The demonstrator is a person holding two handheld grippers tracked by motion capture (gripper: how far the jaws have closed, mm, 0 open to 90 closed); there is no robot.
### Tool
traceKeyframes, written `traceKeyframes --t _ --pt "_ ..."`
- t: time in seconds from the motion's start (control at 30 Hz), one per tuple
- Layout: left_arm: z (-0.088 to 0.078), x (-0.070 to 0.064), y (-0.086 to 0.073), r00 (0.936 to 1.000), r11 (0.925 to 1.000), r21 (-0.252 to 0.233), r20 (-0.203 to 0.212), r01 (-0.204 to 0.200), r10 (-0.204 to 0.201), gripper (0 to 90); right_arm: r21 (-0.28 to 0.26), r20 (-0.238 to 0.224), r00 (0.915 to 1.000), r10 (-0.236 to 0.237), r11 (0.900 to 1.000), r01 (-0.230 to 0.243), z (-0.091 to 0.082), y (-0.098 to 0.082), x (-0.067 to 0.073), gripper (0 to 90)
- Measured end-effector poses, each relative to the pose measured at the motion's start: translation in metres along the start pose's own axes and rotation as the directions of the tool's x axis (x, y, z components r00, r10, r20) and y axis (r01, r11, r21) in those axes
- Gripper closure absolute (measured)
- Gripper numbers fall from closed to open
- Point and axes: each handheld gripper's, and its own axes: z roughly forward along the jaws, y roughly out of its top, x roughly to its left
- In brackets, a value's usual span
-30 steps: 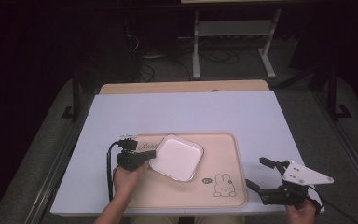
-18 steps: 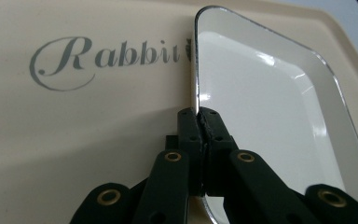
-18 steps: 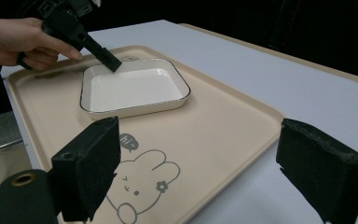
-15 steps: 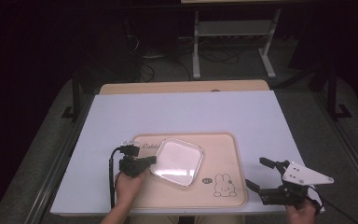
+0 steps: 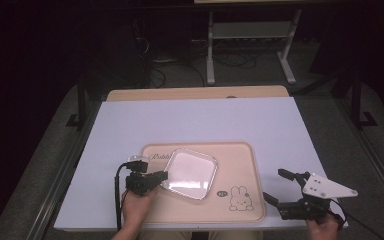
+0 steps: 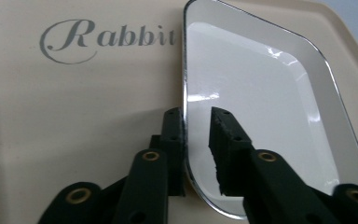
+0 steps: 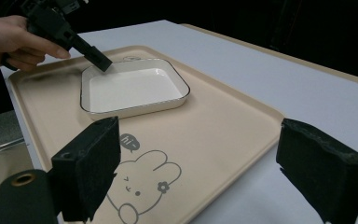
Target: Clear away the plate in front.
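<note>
A second ago the white dish [image 5: 190,172] was tipped up; now it lies flat on the tan tray [image 5: 240,210]. The left hand-held gripper [image 6: 196,122] has just been opening, its jaws slightly apart around the dish's rim. The right hand-held gripper [image 5: 279,187] is spread wide, holding nothing. The tray says "Rabbit" and "hi~".

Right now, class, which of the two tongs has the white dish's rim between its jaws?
The left tongs: its jaws, just opening, straddle the rim of the white dish on the tray. The right tongs gape wide beside the tray, holding nothing.
</note>
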Motion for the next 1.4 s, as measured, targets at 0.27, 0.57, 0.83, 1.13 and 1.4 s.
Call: traceKeyframes --t 0.27,0.57,0.83,1.13,1.4 --pt "-0.006 -0.007 -0.012 0.9996 0.9997 0.016 0.022 -0.018 0.018 71.5 0.002 0.002 1.0000 -0.001 1.000 0.001 0.000 0.000 0.000 12.9" --pt "-0.011 -0.013 -0.018 0.9985 0.9988 0.030 0.039 -0.039 0.037 70.8 0.003 0.002 1.0000 0.000 1.000 0.000 0.000 0.000 0.000 12.9" --pt "-0.011 -0.020 -0.025 0.9971 0.9970 0.046 0.047 -0.062 0.060 70.8 0.002 0.001 1.0000 -0.004 1.000 0.004 0.000 0.000 0.000 12.9" --pt "-0.011 -0.023 -0.032 0.9965 0.9962 0.057 0.056 -0.066 0.063 71.0 0.002 0.000 1.0000 -0.005 1.000 0.005 0.000 0.000 0.000 12.8" --pt "-0.013 -0.026 -0.034 0.9958 0.9961 0.055 0.063 -0.070 0.066 70.7 0.000 0.000 1.0000 -0.005 1.000 0.005 0.000 0.000 0.001 12.9"
